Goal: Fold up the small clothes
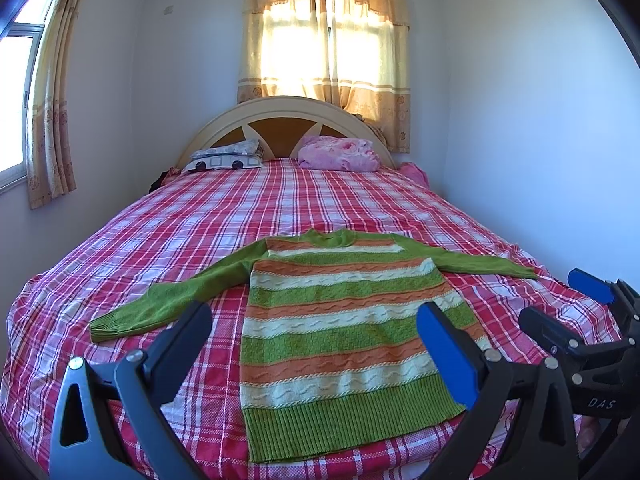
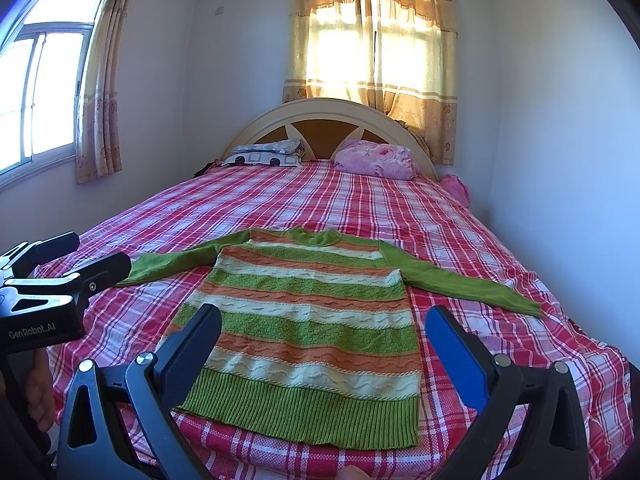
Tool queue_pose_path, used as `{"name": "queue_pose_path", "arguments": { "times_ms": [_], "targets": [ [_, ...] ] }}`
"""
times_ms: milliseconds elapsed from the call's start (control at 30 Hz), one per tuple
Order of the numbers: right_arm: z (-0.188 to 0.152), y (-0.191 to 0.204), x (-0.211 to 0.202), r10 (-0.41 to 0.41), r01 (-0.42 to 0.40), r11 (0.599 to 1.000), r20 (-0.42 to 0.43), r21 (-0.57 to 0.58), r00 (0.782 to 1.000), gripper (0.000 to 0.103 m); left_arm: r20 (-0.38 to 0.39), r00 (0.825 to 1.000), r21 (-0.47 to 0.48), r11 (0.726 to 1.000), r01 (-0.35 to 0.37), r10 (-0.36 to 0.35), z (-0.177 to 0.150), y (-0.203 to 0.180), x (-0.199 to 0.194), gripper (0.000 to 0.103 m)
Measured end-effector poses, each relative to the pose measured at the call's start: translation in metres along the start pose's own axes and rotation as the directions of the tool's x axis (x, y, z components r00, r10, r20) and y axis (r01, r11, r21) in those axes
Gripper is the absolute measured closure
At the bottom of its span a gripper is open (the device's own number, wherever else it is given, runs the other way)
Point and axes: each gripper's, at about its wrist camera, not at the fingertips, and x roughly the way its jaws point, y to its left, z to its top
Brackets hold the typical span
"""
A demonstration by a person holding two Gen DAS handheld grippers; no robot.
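Item: striped sweater (image 1: 344, 320), knitted, in green, orange and cream bands, with plain green sleeves and a ribbed green hem.
Location: laid flat, face up, on the plaid bed cover (image 1: 280, 200), in the half of the bed nearest the foot edge; hem toward the foot edge, collar toward the headboard (image 1: 288, 112).
Left sleeve (image 1: 160, 304): spread out toward the left edge of the bed, cuff flat on the cover.
Right sleeve (image 2: 460, 280): spread out toward the right edge of the bed, cuff flat on the cover.
Left gripper (image 1: 316, 332): jaws spread wide, nothing held, raised above the lower body of the sweater; no contact is seen.
Right gripper (image 2: 324, 340): jaws spread wide, nothing held, raised above the hem region; no contact is seen.
Handling, judged: soft and limp, light to moderate in weight; the textured knit is expected to grip well between the pads, but to stretch and sag if lifted by one point.
Hold points, judged: a cuff or the shoulder seam for folding a sleeve inward; the two hem corners for folding the body toward the collar.
Caution, judged: the cover may be pinched together with the knit if the jaws are closed too deep.
Other contents: two pillows (image 2: 376, 160) at the headboard, well apart from the sweater.
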Motion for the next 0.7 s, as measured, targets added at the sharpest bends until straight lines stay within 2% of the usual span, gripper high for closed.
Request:
{"name": "queue_pose_path", "arguments": {
  "times_ms": [700],
  "targets": [
    [-0.0059,0.0012,0.0062,0.005,-0.005,1.000,-0.014,-0.009,1.000,0.001,-0.009,1.000,-0.007,1.000,-0.001,0.001,-0.0014,0.0009,0.0019,0.000]
  ]
}}
